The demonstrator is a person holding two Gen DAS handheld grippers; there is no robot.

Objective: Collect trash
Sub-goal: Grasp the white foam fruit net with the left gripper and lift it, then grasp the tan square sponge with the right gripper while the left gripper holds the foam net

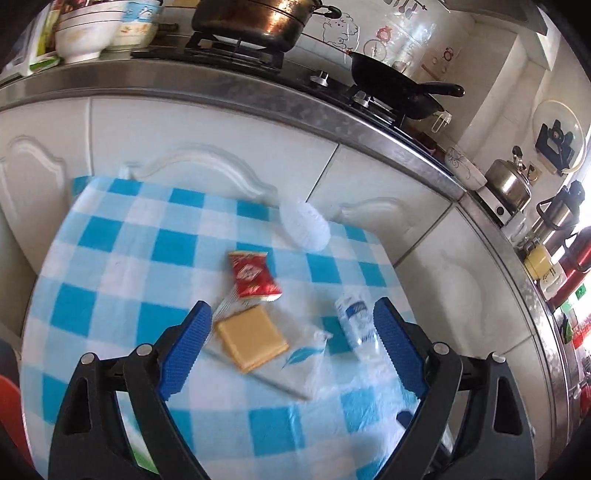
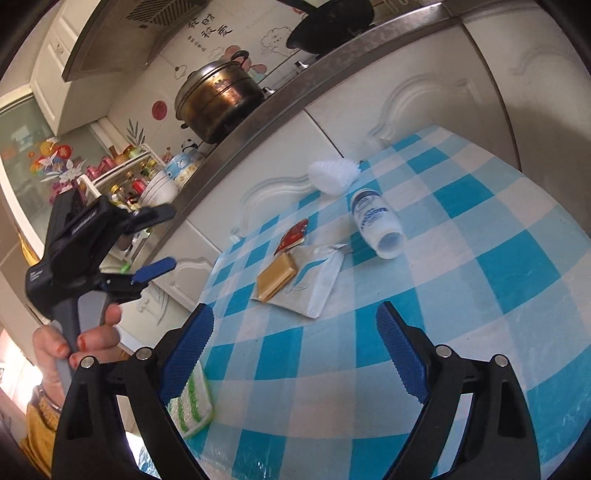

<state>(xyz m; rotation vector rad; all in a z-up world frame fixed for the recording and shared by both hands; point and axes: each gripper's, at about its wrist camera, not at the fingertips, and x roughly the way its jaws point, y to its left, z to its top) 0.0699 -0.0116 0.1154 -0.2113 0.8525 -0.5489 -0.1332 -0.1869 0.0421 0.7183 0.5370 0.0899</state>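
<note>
On the blue-and-white checked table (image 1: 110,266) lie a red snack wrapper (image 1: 253,275), a yellow wafer-like square (image 1: 251,338) on a clear plastic bag (image 1: 303,365), an empty white bottle (image 1: 356,323) on its side and a white foam net (image 1: 304,225). My left gripper (image 1: 291,325) is open above the yellow square, empty. My right gripper (image 2: 295,332) is open and empty over the table, nearer than the bag (image 2: 317,284), yellow square (image 2: 277,282), wrapper (image 2: 291,240), bottle (image 2: 376,227) and net (image 2: 332,175). The left gripper (image 2: 155,267) shows at left, hand-held.
White cabinet doors (image 1: 207,136) and a steel counter edge (image 1: 258,92) stand behind the table, with a pot (image 1: 255,18), a black wok (image 1: 391,86) and bowls (image 1: 88,33) on top. A green-striped cloth (image 2: 192,402) lies at the table's near left edge.
</note>
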